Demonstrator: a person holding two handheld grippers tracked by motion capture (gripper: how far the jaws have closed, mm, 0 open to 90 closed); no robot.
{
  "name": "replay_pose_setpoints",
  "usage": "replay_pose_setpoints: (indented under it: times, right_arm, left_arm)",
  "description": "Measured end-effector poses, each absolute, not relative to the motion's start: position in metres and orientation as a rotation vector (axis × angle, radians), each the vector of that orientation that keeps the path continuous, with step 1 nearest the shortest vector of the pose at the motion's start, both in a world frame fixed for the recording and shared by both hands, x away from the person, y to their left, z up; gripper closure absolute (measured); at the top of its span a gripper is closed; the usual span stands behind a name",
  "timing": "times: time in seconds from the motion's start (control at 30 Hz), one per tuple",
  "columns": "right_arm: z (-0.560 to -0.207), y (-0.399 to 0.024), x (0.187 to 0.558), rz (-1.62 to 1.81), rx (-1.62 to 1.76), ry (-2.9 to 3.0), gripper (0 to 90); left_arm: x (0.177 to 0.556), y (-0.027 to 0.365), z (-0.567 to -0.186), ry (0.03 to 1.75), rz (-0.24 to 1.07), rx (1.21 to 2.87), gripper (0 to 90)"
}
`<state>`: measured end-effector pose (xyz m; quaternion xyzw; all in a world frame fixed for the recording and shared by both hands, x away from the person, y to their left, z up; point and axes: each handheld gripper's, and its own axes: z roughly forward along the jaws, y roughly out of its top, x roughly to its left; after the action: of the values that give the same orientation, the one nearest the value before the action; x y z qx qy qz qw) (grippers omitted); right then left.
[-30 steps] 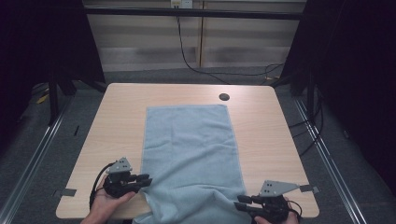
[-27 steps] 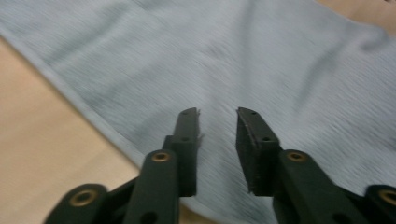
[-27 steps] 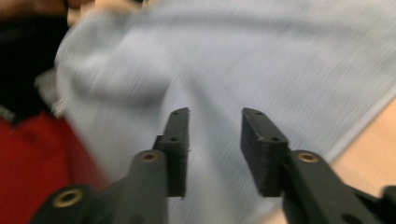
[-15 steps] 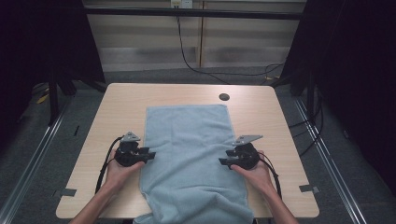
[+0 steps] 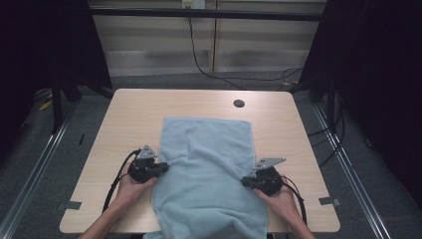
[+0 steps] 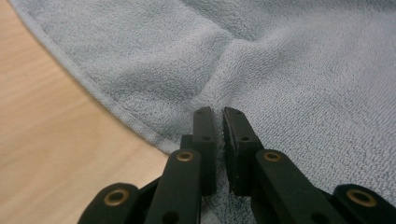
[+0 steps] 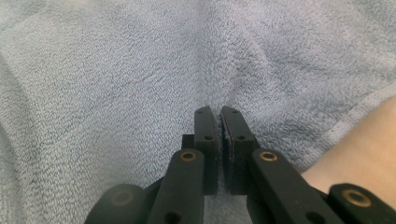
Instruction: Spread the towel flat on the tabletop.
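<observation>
A light blue towel [image 5: 206, 164] lies lengthwise down the middle of the wooden table [image 5: 129, 114], its near end hanging over the front edge. My left gripper [image 5: 163, 167] sits at the towel's left side edge. In the left gripper view its jaws [image 6: 219, 112] have just been closing and now pinch a raised fold of the towel [image 6: 280, 70] just inside the hem. My right gripper [image 5: 245, 181] is at the towel's right side edge. Its jaws [image 7: 217, 111] have also just closed on a ridge of the towel [image 7: 116, 70].
A dark round hole [image 5: 239, 103] is set in the table near its far edge, beyond the towel. Bare wood runs along both sides of the towel. Cables trail from both grippers toward the front edge. Metal rails flank the table on the floor.
Both hands moved from the towel's near corners up to its side edges; the right then drew back slightly. The jaws, open half a second ago, now grip towel folds.
</observation>
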<state>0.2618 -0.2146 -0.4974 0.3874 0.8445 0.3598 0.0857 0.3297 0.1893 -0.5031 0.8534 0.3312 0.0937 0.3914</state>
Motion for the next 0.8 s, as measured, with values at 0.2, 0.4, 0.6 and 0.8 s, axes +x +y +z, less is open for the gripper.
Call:
replay_pose_setpoints:
  times: [0.2, 0.4, 0.6, 0.8]
  right_arm:
    - [-0.497, -0.216, 0.229, 1.088, 1.138, 2.541, 86.5]
    - [-0.497, -0.216, 0.205, 1.133, 1.135, 2.569, 86.5]
    - [-0.494, -0.212, 0.183, 1.134, 1.113, 2.607, 78.8]
    - [-0.485, -0.216, 0.195, 1.186, 1.132, 2.539, 69.6]
  left_arm:
    - [0.298, 0.195, -0.502, 0.799, 0.179, 2.182, 83.9]
    - [0.275, 0.202, -0.501, 0.773, 0.114, 2.184, 83.6]
    - [0.253, 0.211, -0.496, 0.763, 0.035, 2.209, 75.4]
    - [0.271, 0.215, -0.486, 0.785, 0.079, 2.127, 62.8]
